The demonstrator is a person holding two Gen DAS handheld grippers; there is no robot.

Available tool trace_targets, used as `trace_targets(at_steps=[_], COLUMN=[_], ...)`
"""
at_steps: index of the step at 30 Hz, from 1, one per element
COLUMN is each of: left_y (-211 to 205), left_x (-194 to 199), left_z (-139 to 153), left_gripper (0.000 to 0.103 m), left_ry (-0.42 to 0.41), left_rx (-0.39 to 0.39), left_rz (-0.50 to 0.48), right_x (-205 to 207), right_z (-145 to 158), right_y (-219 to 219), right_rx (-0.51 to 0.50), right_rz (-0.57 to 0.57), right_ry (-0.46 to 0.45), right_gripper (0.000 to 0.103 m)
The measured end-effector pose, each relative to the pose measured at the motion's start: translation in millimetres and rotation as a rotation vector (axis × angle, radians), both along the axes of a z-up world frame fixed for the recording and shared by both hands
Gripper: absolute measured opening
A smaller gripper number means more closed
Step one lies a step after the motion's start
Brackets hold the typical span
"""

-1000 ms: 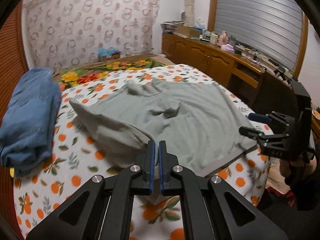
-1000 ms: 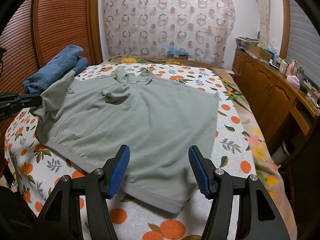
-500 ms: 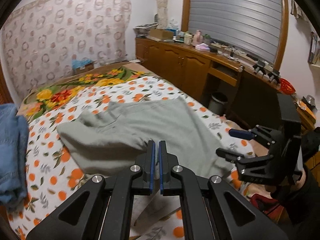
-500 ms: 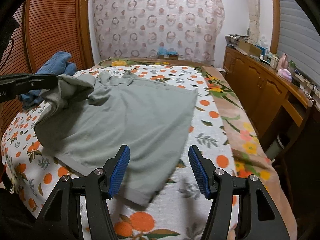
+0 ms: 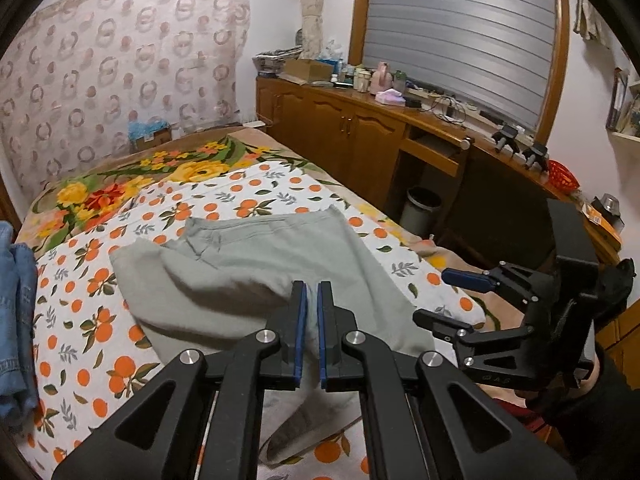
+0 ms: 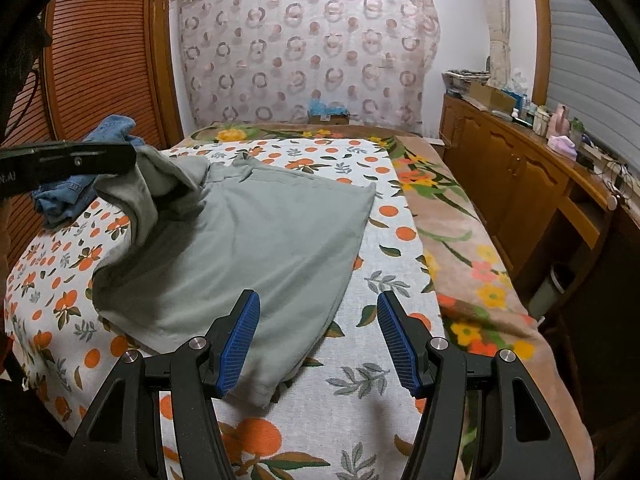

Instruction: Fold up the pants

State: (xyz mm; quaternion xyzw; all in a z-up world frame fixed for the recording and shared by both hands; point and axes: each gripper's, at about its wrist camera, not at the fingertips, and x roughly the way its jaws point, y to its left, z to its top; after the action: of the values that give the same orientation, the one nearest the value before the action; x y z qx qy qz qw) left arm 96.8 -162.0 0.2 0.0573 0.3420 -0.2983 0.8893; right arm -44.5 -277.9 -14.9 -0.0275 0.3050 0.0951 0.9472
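Folding the grey pants [image 5: 256, 264] lengthwise on the orange-print bedspread [image 5: 80, 320]: my left gripper [image 5: 311, 332] had its blue pads pressed together on a bunch of the fabric, and from the right wrist camera that edge hung lifted over the left half of the pants [image 6: 248, 240], which otherwise lay flat across the bedspread [image 6: 380, 380]. My right gripper [image 6: 318, 344] was spread wide, holding nothing, hovering over the pants' near corner. To do this step well, my judgement was: carry the pinched edge low and straight over to the pants' far long edge, line up the hems before letting go, and use the free right gripper to pin the near corner so the bottom layer would not drag. Versus a second ago: the pinched edge had travelled further across the pants, more bedspread showed on the side toward the folded jeans [image 6: 76, 184], and the pants' visible width had narrowed. Right gripper's spread unchanged.
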Motion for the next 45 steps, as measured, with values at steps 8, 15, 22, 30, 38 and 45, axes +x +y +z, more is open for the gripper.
trace_targets(at_steps=[8,15,22,30,38,45], left_y=[20.0,45.8,65.0,74.6,76.0,74.9], left_x=[2.4,7.0,4.9,3.1,2.0,-0.1], left_z=[-10.7,-34.3,-56.6,-68.2,-74.7,-71.7], left_gripper=[0.056,0.073,0.073,0.073,0.073,0.073], left_ry=[-0.031,-0.013,0.021,0.045,0.058,0.044], left_rx=[0.031,0.047,0.063,0.063,0.069,0.061], left_rz=[0.072,0.14,0.18,0.202,0.207,0.198], right_x=[6.1,15.0,41.3,62.0,50.3,13.4], right_z=[0.3,-6.7,-13.2,-24.2,-10.9,25.5], right_y=[1.1,13.6,20.1,25.1,29.1,19.5], right_rx=[0.013,0.041,0.054,0.065,0.094,0.107], right_rz=[0.025,0.084,0.119,0.148,0.178,0.185], right_ry=[-0.002,0.011,0.041,0.098,0.041,-0.076], right_gripper=[0.063,0.05,0.036,0.025,0.008,0.007])
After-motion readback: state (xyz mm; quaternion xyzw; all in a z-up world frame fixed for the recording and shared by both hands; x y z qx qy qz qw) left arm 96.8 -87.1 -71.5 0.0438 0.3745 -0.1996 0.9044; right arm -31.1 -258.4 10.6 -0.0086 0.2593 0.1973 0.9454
